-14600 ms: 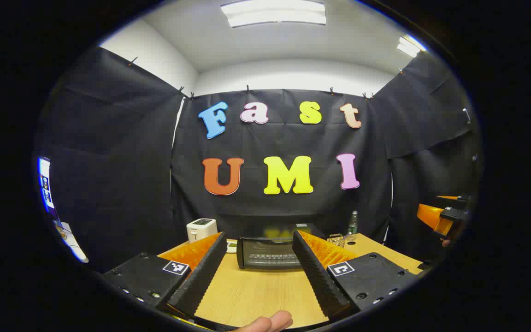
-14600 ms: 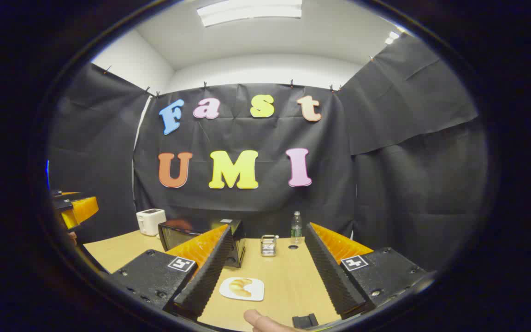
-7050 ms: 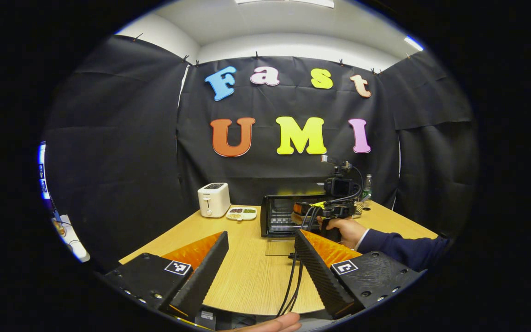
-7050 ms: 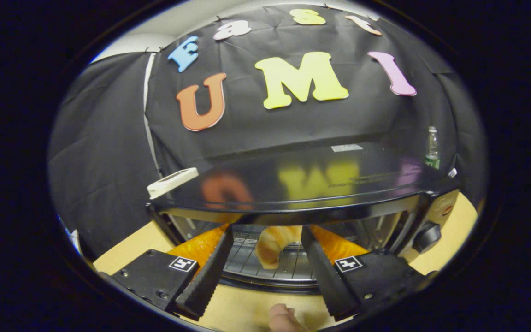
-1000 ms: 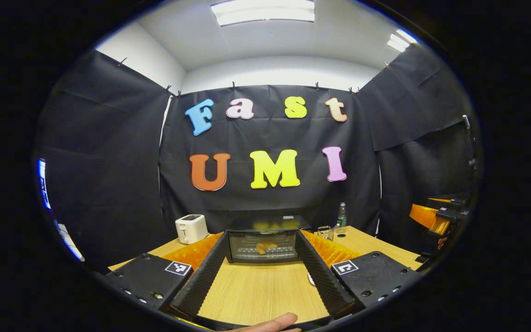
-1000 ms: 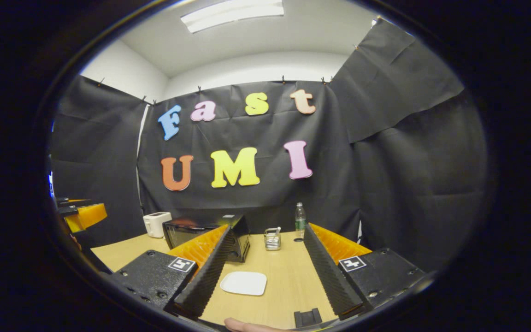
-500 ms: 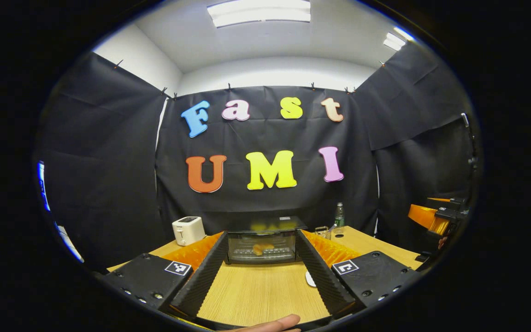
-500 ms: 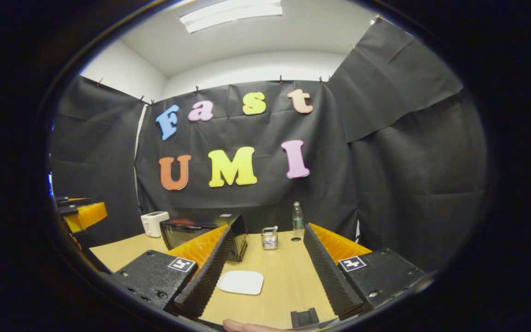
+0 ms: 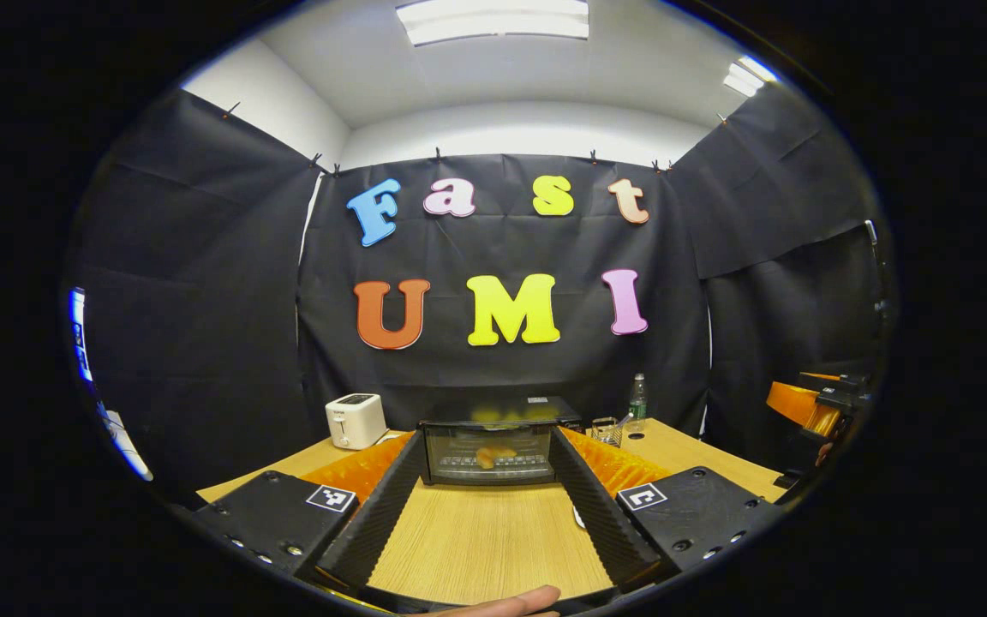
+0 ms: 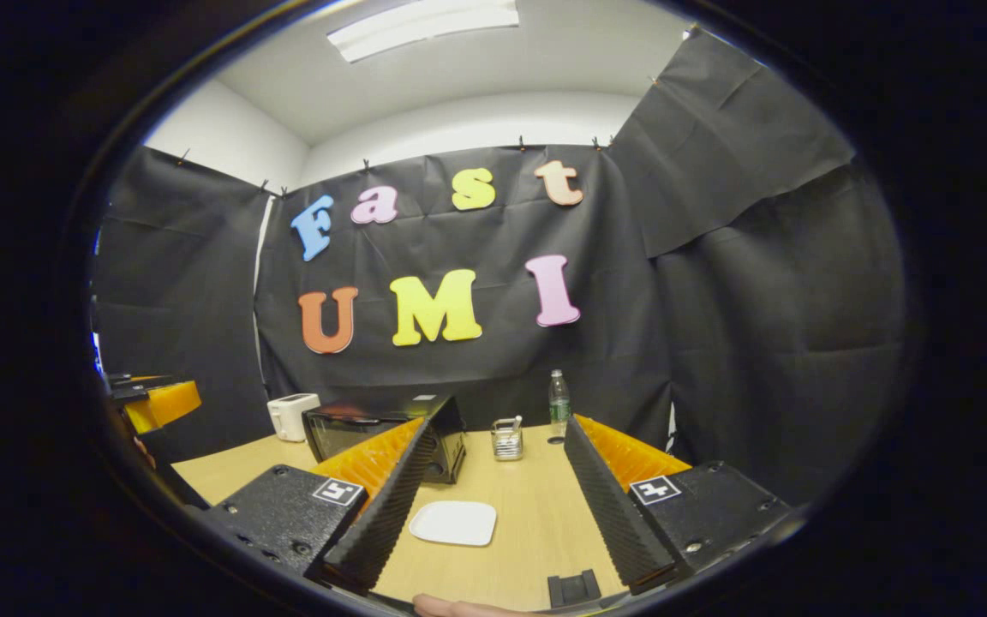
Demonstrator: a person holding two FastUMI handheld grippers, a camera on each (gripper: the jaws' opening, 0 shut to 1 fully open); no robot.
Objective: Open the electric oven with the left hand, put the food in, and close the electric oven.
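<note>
A black electric oven (image 9: 493,439) stands at the far side of the wooden table (image 9: 485,540) with its glass door closed. Through the glass a golden croissant (image 9: 487,456) lies on the rack. My left gripper (image 9: 485,501) is held back over the near part of the table, open and with nothing between its fingers, facing the oven. In the right gripper view the oven (image 10: 373,433) is at the left, and a bare white plate (image 10: 454,522) lies on the table. My right gripper (image 10: 493,506) is open above that plate, holding nothing.
A white toaster (image 9: 355,420) sits left of the oven. A glass cup (image 9: 603,430) and a green-labelled bottle (image 9: 637,398) stand to its right; a metal holder (image 10: 508,442) is near the bottle (image 10: 557,401). A small black block (image 10: 574,590) lies at the table's near edge.
The oven door, open seven seconds ago with the croissant going in, is now closed and the plate is bare. Over the last second both grippers only drifted slightly.
</note>
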